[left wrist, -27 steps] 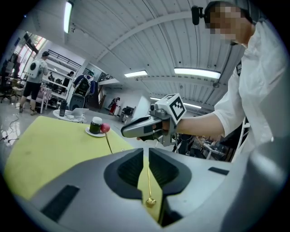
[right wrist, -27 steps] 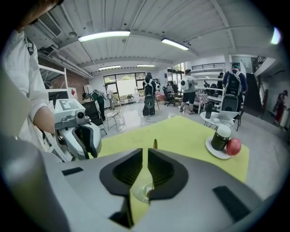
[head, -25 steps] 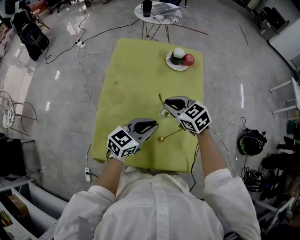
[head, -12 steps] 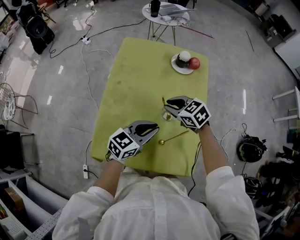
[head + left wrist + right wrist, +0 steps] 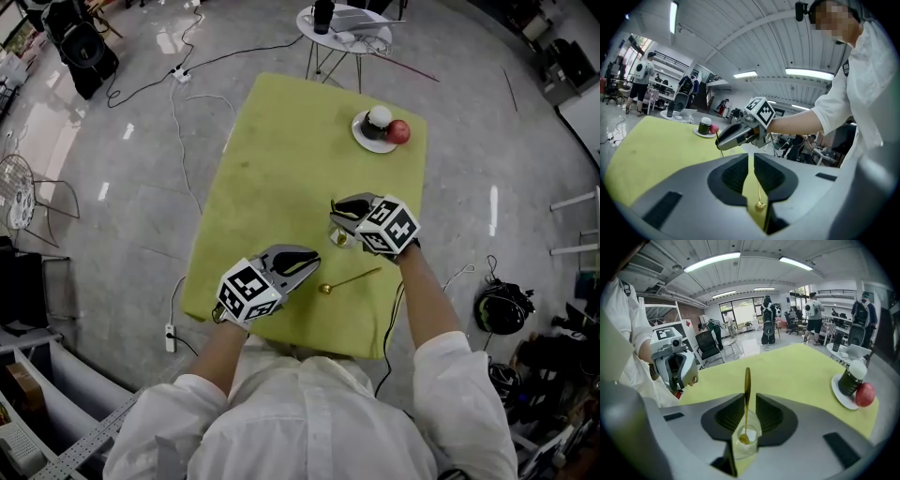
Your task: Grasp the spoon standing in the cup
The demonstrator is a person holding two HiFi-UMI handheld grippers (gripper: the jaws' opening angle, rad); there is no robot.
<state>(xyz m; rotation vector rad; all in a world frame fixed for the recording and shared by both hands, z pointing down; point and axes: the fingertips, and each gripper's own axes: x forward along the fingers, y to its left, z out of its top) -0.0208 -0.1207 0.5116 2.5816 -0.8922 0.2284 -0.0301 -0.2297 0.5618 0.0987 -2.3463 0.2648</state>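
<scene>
Head view, from your white sleeves outward: your left gripper (image 5: 302,260) hovers over the near edge of the yellow-green cloth-covered table (image 5: 272,159). Its jaws stand a narrow slit apart with nothing between them. Just to its right a gold-coloured metal spoon (image 5: 352,279) lies flat on the cloth. Past that, your right gripper (image 5: 339,217) tilts down over the small clear glass cup (image 5: 744,441), which stands on the cloth towards the table's right edge. The slim gold-coloured spoon (image 5: 746,394) stands upright in that cup and rises between the jaws, which have just been opening. The pads flank its handle without pinching it. Near the far right corner a white saucer (image 5: 361,136) carries a dark cup with a pale lid (image 5: 379,120) and a red round fruit (image 5: 401,131). Beyond the cloth stands a round white side table (image 5: 373,39).
</scene>
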